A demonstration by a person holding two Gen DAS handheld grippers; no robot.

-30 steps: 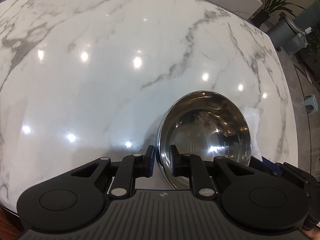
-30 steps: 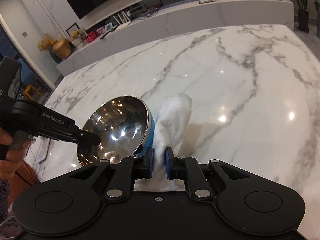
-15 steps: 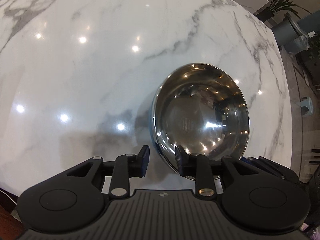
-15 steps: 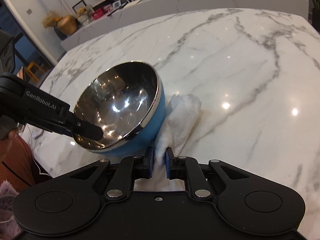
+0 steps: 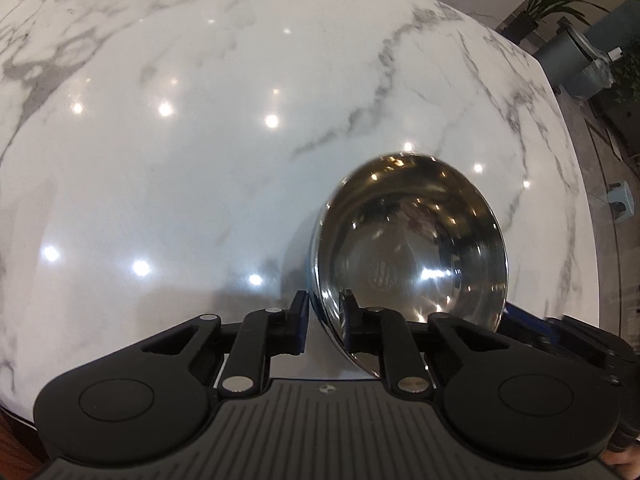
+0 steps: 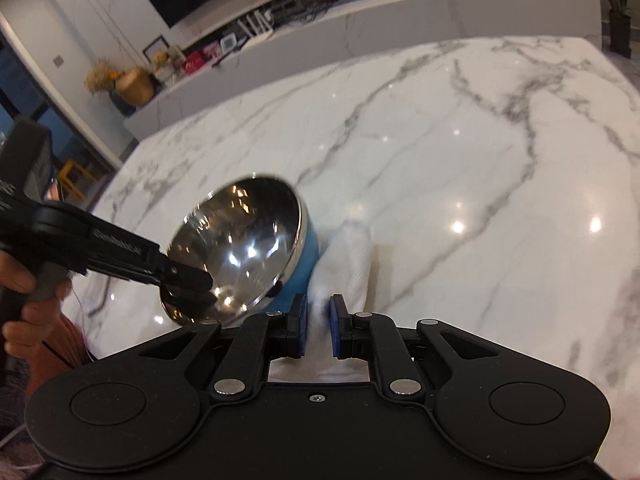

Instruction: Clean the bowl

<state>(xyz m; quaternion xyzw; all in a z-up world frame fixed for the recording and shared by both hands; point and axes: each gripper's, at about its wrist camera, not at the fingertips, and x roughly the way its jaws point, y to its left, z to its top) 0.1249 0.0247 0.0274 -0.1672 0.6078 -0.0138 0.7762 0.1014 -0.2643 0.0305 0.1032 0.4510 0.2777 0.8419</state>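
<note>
**Bowl Pinched at the Rim, Cloth Pressed to Its Blue Side**

The left gripper (image 5: 323, 320) had its two fingers closed on the near rim of the bowl (image 5: 412, 248), one finger outside the wall and the other inside against the mirrored steel. The bowl was tilted up on that grip, its open mouth turned toward the left wrist camera. The right gripper (image 6: 318, 330) was closed nearly to touching on a bunched white cloth (image 6: 348, 256), which rose from between the blue pads and lay against the bowl's outer wall.

The left wrist view showed mostly the polished interior: ceiling lights mirrored in it and a faint stamped mark near the bottom. From there the cloth was hidden behind the bowl, and only a dark corner of the right gripper showed at the lower right edge.

The right wrist view supplied what that one lacked. It showed the bowl (image 6: 240, 240) had a blue outside under its steel rim, and that the cloth touched this blue wall on the side away from the left gripper (image 6: 188, 280). It also showed a hand (image 6: 24, 300) around the left gripper's handle at the far left.

Both views showed the white marble table (image 6: 480, 160) with grey veins beneath it all. Whether the bowl's base still touched the table could not be told.
</note>
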